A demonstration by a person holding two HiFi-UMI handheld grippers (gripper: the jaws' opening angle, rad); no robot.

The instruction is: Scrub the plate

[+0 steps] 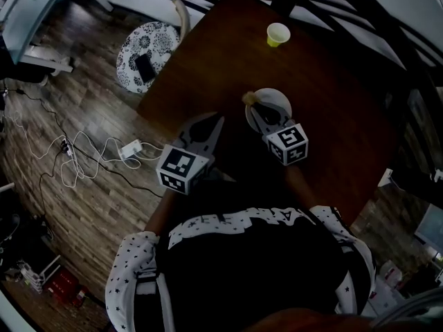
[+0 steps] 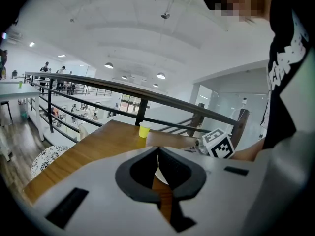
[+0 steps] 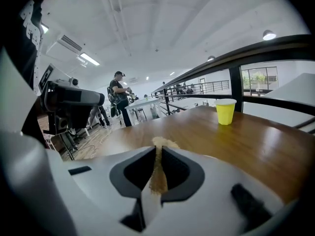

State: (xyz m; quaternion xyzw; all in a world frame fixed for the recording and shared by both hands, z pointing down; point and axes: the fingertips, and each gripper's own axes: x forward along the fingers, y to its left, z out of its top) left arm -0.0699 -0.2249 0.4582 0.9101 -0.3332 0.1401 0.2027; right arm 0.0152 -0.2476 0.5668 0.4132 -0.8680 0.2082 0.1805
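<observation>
Currently right tongs [image 3: 156, 154] clamp the sponge [image 3: 162, 142] at the plate [image 1: 277, 102] rim; left tongs [image 2: 158, 151] pressed together, empty (better: steady plate, scrub flat).

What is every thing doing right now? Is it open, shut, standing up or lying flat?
Yellow cup: standing upright.
Plate: lying flat on the table.
Scrub pad: pinched, at the Plate's edge.
Right gripper: jaws shut on the Scrub pad.
Left gripper: jaws shut, nothing in them.

Head view looks steeply down; both gripper views skim the table [image 1: 228, 47], seemingly sharing the yellow cup [image 1: 277, 34]
</observation>
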